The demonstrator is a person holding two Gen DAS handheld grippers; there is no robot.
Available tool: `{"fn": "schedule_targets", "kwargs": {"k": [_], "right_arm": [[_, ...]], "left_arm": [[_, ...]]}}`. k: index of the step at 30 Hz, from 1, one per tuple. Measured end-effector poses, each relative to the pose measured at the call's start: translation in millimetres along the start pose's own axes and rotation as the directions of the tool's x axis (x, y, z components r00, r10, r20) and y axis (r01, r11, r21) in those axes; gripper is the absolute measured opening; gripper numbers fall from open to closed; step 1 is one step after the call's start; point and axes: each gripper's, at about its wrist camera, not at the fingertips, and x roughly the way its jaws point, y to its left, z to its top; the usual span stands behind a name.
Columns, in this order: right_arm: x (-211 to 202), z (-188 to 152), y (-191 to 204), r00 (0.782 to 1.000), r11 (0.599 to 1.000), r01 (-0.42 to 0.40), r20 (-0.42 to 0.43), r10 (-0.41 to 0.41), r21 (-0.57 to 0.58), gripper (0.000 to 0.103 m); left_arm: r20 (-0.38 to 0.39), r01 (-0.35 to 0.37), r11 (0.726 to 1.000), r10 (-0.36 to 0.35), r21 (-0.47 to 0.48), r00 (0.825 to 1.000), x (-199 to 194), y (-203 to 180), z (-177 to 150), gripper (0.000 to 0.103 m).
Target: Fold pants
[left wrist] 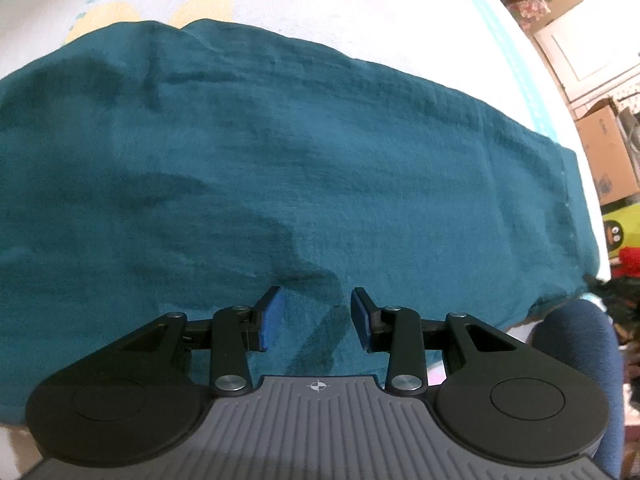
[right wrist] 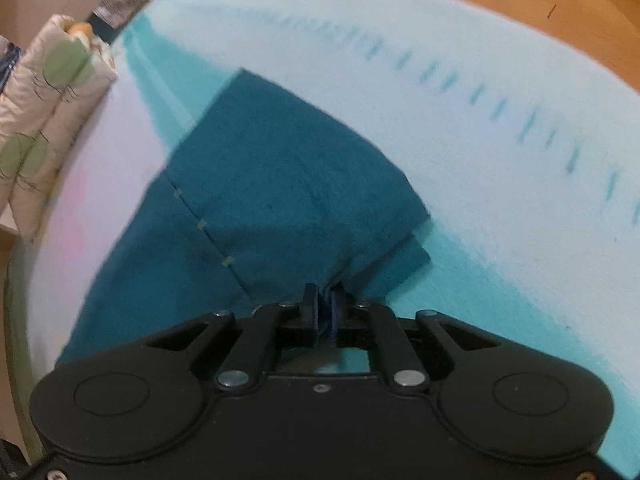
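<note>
Nearest the lens, the left gripper (left wrist: 316, 316) hangs with its blue pads (left wrist: 271, 322) apart and nothing between them, just above the teal pants (left wrist: 280, 152), which spread flat ahead of it and out to both sides across a pale sheet (left wrist: 360, 12). Farther right, the right gripper (right wrist: 325, 310) is pinched together on a bunched fold of the pants (right wrist: 288, 184); cloth fans out ahead and leftward from it.

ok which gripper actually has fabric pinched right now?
The right gripper: its fingers are nearly closed with the teal pants bunched between the blue pads. The left gripper hangs open over the flat pants, gripping nothing.
</note>
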Motion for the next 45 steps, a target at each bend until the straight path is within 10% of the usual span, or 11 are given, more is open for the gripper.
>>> {"fn": "schedule_targets", "kwargs": {"k": [19, 28, 45], "right_arm": [[-30.0, 22.3, 25.2, 0.975, 0.929, 0.074, 0.223, 0.009, -0.363, 0.059], [-8.3, 48.0, -10.3, 0.989, 0.948, -0.031, 0.127, 0.074, -0.316, 0.060], [-17.4, 32.5, -43.8, 0.978, 0.938, -0.204, -0.016, 0.208, -0.279, 0.063]], "left_arm": [[0.182, -0.107, 0.994, 0.112, -0.036, 0.977, -23.0, -19.3, 47.0, 0.036], [0.047, -0.141, 0.988, 0.138, 0.060, 0.989, 20.2, -46.3, 36.1, 0.036], [0.052, -0.191, 0.973, 0.186, 0.126, 0.981, 29.5, -60.2, 36.4, 0.036]]}}
